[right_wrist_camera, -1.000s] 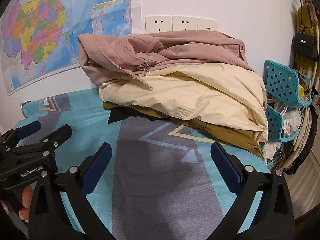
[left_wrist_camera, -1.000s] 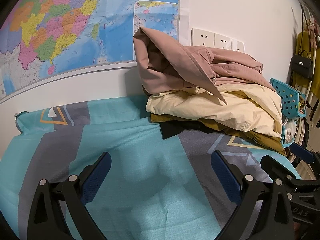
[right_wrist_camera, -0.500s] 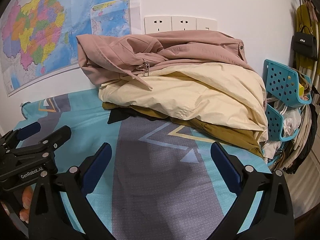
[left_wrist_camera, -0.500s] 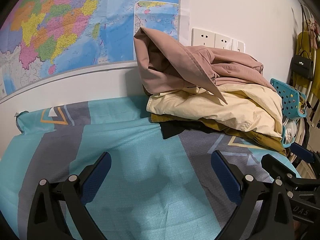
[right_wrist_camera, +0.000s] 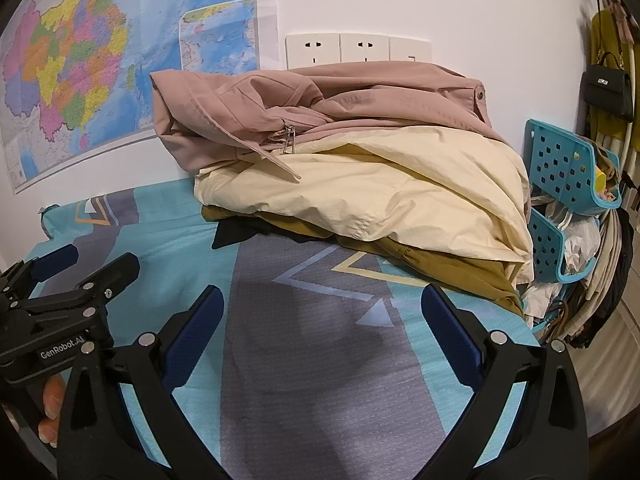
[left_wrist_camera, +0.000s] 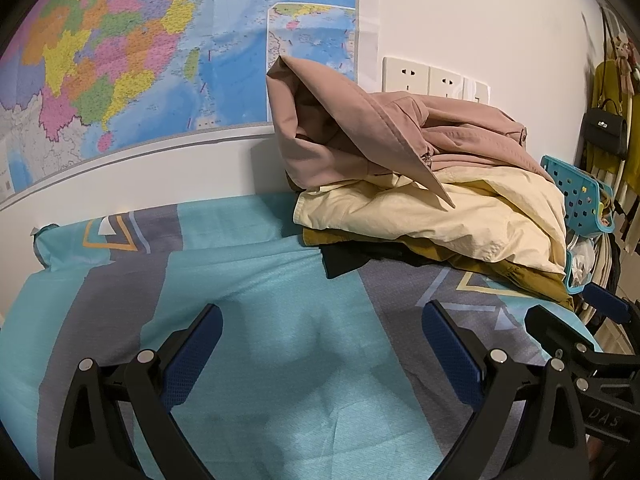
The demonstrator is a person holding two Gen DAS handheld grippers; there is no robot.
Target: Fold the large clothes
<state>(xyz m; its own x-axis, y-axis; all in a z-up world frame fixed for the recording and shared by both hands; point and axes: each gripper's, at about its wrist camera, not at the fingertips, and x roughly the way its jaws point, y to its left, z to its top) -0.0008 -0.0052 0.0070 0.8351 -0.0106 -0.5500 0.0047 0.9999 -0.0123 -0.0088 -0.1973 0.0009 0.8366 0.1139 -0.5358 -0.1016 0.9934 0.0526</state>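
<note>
A heap of clothes lies at the far side of the bed against the wall. A dusty pink jacket [left_wrist_camera: 360, 128] [right_wrist_camera: 320, 112] lies on top, over a cream garment [left_wrist_camera: 460, 212] [right_wrist_camera: 380, 196], a mustard one [right_wrist_camera: 452, 268] and a black one [left_wrist_camera: 348, 260] at the bottom. My left gripper [left_wrist_camera: 322, 344] is open and empty, low over the bedsheet in front of the heap. My right gripper [right_wrist_camera: 322, 328] is open and empty, also in front of the heap. Each gripper shows at the edge of the other's view.
The bed has a teal and grey patterned sheet [left_wrist_camera: 240, 280] [right_wrist_camera: 320, 360]. A map [left_wrist_camera: 160, 40] and wall sockets [right_wrist_camera: 356, 50] are on the wall behind. Teal plastic baskets [right_wrist_camera: 568, 168] with more items stand at the bed's right, with bags hanging beyond.
Both grippers have crept very slightly towards the heap; otherwise nothing has changed.
</note>
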